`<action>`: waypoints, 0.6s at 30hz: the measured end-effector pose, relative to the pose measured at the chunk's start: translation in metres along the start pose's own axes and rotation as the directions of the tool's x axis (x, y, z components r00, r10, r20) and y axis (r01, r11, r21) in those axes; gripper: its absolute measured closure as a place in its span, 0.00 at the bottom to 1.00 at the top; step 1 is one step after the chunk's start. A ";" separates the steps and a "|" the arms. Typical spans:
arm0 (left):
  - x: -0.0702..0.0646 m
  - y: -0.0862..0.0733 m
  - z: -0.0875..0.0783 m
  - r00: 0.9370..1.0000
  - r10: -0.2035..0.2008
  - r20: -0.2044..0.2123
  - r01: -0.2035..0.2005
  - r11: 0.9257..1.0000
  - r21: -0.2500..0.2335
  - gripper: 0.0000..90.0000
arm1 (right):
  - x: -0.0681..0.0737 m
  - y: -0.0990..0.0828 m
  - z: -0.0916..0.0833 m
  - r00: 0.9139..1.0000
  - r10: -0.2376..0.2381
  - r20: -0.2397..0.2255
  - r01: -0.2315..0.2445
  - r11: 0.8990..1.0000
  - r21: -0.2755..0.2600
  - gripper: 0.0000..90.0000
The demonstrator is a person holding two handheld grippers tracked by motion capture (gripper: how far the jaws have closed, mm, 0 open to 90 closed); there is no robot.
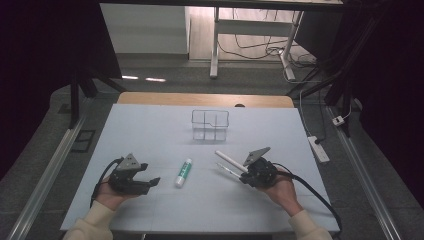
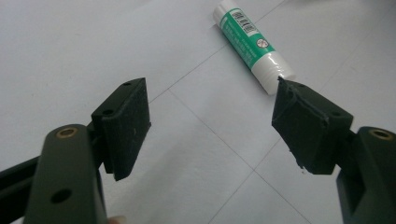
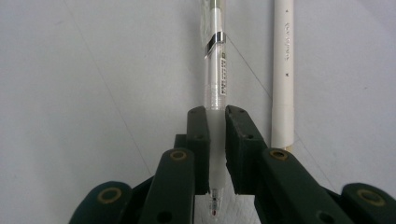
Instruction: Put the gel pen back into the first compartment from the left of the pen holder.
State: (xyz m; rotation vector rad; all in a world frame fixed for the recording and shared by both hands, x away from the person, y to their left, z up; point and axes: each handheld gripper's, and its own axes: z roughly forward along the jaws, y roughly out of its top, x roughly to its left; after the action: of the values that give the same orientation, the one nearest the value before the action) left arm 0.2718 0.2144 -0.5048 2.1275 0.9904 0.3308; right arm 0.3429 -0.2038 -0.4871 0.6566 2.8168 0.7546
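Note:
My right gripper (image 3: 215, 114) is shut on the grip end of a clear pen (image 3: 215, 70), which points away along the white table. A white pen (image 3: 283, 70) lies right beside it, parallel and untouched. In the high view the right gripper (image 1: 243, 177) is at the table's front right, with the clear pen (image 1: 226, 169) and the white pen (image 1: 230, 160) slanting up to the left. My left gripper (image 1: 151, 174) stands open at the front left. Nothing is between its pads (image 2: 130, 126). A green and white glue stick (image 2: 250, 44) lies just beyond its right jaw, near the table's middle (image 1: 183, 172).
An empty wire basket (image 1: 210, 125) with compartments stands at the middle back of the white table (image 1: 150, 130). A power strip (image 1: 318, 148) lies on the floor off the table's right edge. Desk legs and cables are farther back.

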 end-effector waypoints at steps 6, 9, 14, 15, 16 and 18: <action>-0.001 0.000 0.000 1.000 0.009 -0.001 -0.009 1.000 0.000 0.31 | -0.002 0.001 -0.008 1.000 0.004 0.002 -0.003 0.999 -0.050 0.88; -0.001 0.000 0.000 1.000 0.009 -0.002 -0.009 1.000 0.001 0.31 | -0.002 0.001 -0.013 1.000 0.013 0.006 -0.012 0.997 -0.078 0.88; -0.001 0.000 0.000 1.000 0.009 -0.002 -0.009 1.000 0.001 0.31 | -0.004 0.001 -0.021 1.000 0.023 0.011 -0.021 0.993 -0.114 0.88; -0.001 0.000 0.000 1.000 0.009 -0.002 -0.009 1.000 0.001 0.31 | -0.004 0.001 -0.022 1.000 0.022 0.012 -0.020 0.993 -0.119 0.88; -0.001 0.001 0.000 1.000 0.009 -0.002 -0.009 1.000 0.001 0.31 | -0.004 0.001 -0.023 1.000 0.021 0.012 -0.020 0.992 -0.121 0.88; -0.001 0.001 0.000 1.000 0.009 -0.003 -0.009 1.000 -0.001 0.31 | -0.004 0.001 -0.023 1.000 0.020 0.014 -0.019 0.992 -0.124 0.88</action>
State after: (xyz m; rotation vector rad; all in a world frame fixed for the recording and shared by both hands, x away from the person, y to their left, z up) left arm 0.2715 0.2132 -0.5043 2.1314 0.9820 0.3389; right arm 0.3410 -0.2149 -0.4667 0.6673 2.7271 0.9147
